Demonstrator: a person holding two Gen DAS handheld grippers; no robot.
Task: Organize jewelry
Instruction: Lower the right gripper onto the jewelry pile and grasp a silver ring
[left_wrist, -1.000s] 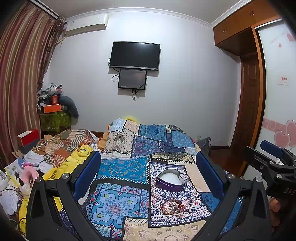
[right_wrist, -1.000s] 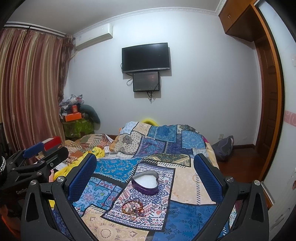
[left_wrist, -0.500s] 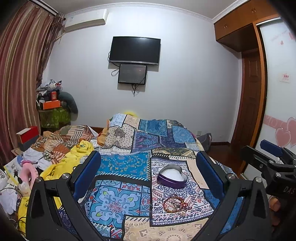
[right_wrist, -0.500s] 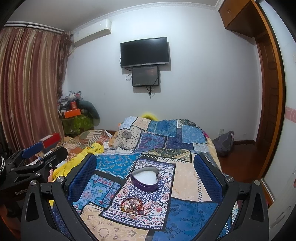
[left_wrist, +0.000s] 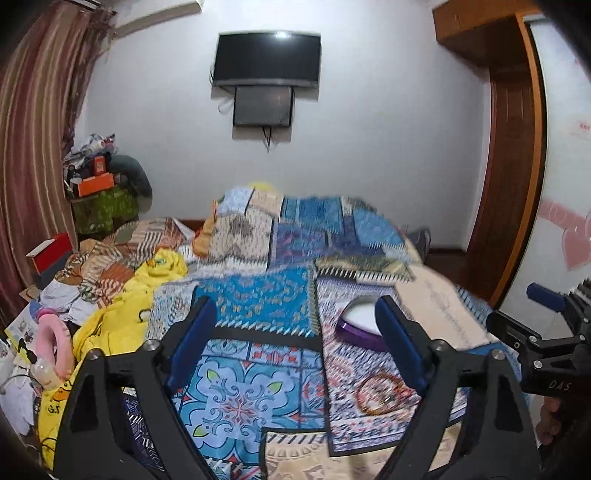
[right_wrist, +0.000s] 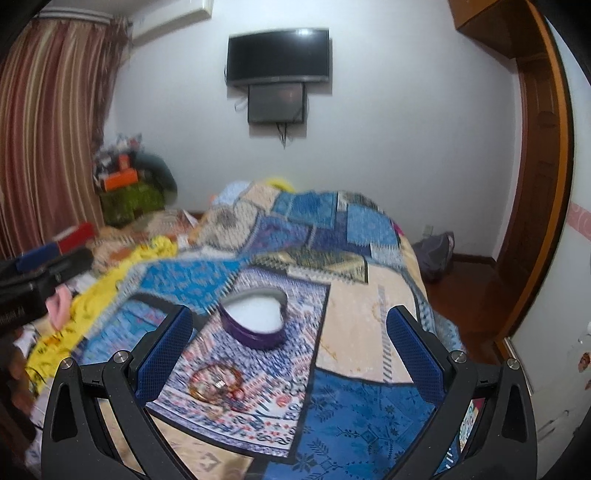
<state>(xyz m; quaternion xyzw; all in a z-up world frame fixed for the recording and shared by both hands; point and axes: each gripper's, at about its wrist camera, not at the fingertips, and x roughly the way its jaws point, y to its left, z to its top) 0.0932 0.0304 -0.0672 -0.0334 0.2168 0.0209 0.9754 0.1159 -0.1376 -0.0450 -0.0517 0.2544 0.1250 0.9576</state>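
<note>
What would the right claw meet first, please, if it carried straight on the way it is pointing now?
Probably the purple heart-shaped tin, which lies on the patchwork bedspread ahead of the open right claw. Depth is unclear, so it might land short, near the pile of bangles.

Left gripper (left_wrist: 295, 332) jaws closing, empty

Your left gripper's near finger (left_wrist: 399, 343) covers the right side of the heart-shaped box (left_wrist: 356, 323) — and the bangles (right_wrist: 216, 382) are a blurred tangle, pieces uncountable. The quilt (right_wrist: 343, 339) smears too; its near edge is cut off.
</note>
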